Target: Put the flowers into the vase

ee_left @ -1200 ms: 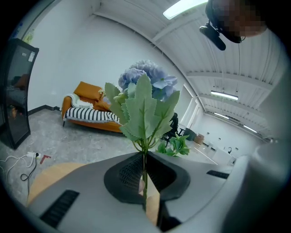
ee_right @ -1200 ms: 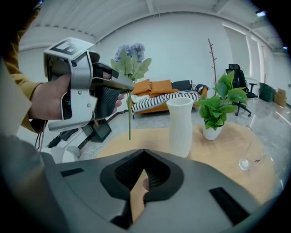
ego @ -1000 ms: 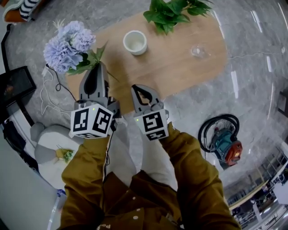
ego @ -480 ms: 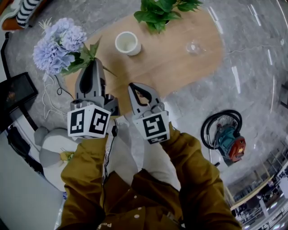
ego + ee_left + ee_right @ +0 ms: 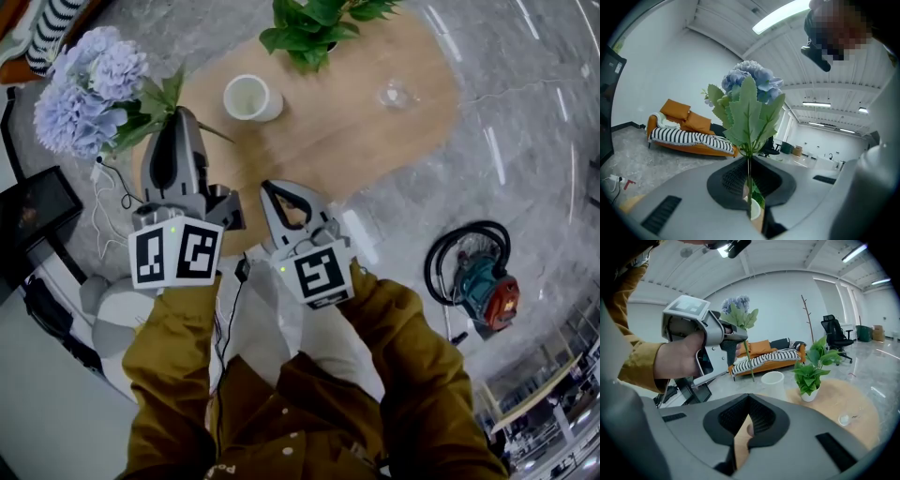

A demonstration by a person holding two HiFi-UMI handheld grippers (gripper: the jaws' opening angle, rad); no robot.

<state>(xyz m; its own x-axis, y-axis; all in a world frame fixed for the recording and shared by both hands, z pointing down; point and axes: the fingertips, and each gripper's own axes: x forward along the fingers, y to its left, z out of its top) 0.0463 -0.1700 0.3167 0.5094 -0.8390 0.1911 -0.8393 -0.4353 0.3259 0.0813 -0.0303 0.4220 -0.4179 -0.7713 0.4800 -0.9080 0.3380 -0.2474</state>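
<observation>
A bunch of pale blue flowers [image 5: 86, 82] with green leaves is held by its thin stem in my left gripper [image 5: 178, 114], which is shut on the stem. It hangs in the air off the table's near left end. In the left gripper view the stem runs up from the closed jaws [image 5: 749, 159] to the leaves and blooms [image 5: 750, 89]. The white vase [image 5: 247, 97] stands upright on the wooden table [image 5: 375, 141], to the right of the flowers. My right gripper [image 5: 270, 186] is shut and holds nothing, over the table's near edge. The right gripper view shows the flowers [image 5: 736, 305] above and left of the vase [image 5: 773, 383].
A potted green plant [image 5: 305, 23] stands at the table's far edge behind the vase. A small clear glass [image 5: 394, 94] sits toward the right end. On the floor lie a red and teal machine with a hose [image 5: 478, 281], a black screen [image 5: 33, 206] and cables.
My left gripper has carried the flowers up and to the left in the head view. The right gripper has risen slightly. Both stay shut.
</observation>
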